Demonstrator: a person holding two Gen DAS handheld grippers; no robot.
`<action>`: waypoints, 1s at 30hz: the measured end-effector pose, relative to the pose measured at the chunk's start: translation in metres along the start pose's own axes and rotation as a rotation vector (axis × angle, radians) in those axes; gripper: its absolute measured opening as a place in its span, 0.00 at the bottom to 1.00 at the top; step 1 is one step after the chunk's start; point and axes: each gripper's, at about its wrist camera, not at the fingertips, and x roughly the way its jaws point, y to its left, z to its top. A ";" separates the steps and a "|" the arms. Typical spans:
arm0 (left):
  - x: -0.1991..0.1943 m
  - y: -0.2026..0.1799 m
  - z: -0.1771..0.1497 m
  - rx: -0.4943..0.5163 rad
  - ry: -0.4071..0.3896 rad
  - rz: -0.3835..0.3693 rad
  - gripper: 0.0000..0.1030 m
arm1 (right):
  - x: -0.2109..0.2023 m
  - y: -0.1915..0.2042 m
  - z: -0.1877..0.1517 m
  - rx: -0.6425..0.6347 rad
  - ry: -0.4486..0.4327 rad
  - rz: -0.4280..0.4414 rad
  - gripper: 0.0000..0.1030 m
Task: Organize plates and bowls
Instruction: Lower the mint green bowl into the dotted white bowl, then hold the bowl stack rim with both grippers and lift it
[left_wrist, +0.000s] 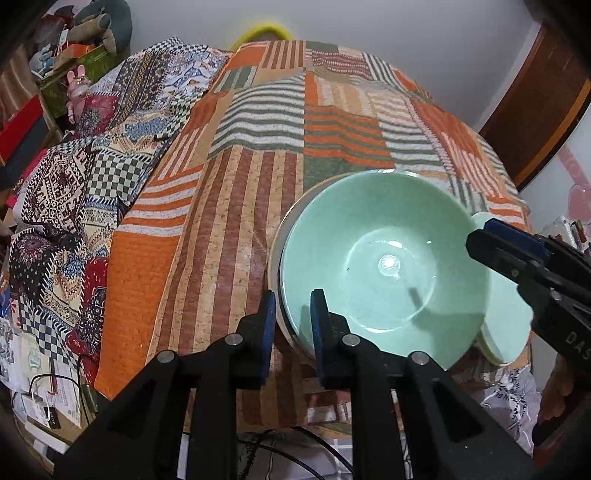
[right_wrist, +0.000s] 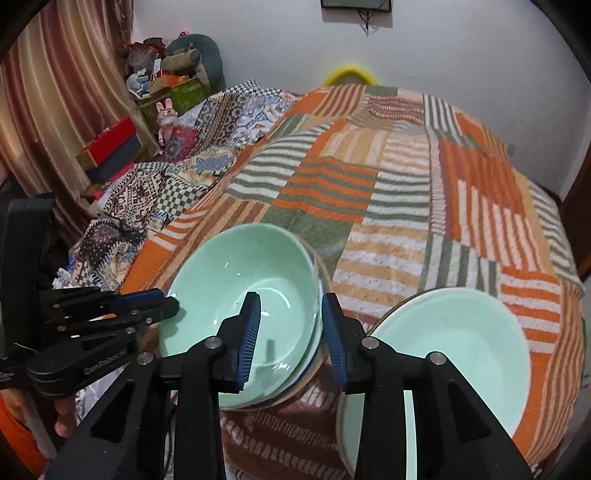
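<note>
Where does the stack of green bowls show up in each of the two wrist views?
Left wrist view: the stack of green bowls sits lower right of centre, its near-left rim between the left gripper's jaws.
Right wrist view: the stack sits lower left of centre, its right rim between the right gripper's jaws.
Shared landmark: the orange striped patchwork blanket under the stack, with a second green dish beside it.

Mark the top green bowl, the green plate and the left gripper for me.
top green bowl (right_wrist: 258, 280): right wrist view, on its inner wall.
green plate (right_wrist: 461, 332): right wrist view, on its inner surface.
left gripper (left_wrist: 293, 325): left wrist view, midway between its fingertips, at the bowl rim.
</note>
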 end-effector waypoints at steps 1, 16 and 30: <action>-0.002 0.000 0.000 -0.001 -0.006 -0.003 0.19 | -0.001 -0.002 0.000 0.004 -0.004 0.004 0.32; 0.014 0.028 -0.008 -0.082 0.000 -0.067 0.40 | 0.017 -0.026 -0.019 0.113 0.068 0.057 0.42; 0.036 0.014 -0.005 -0.056 0.027 -0.133 0.27 | 0.033 -0.025 -0.020 0.136 0.090 0.115 0.31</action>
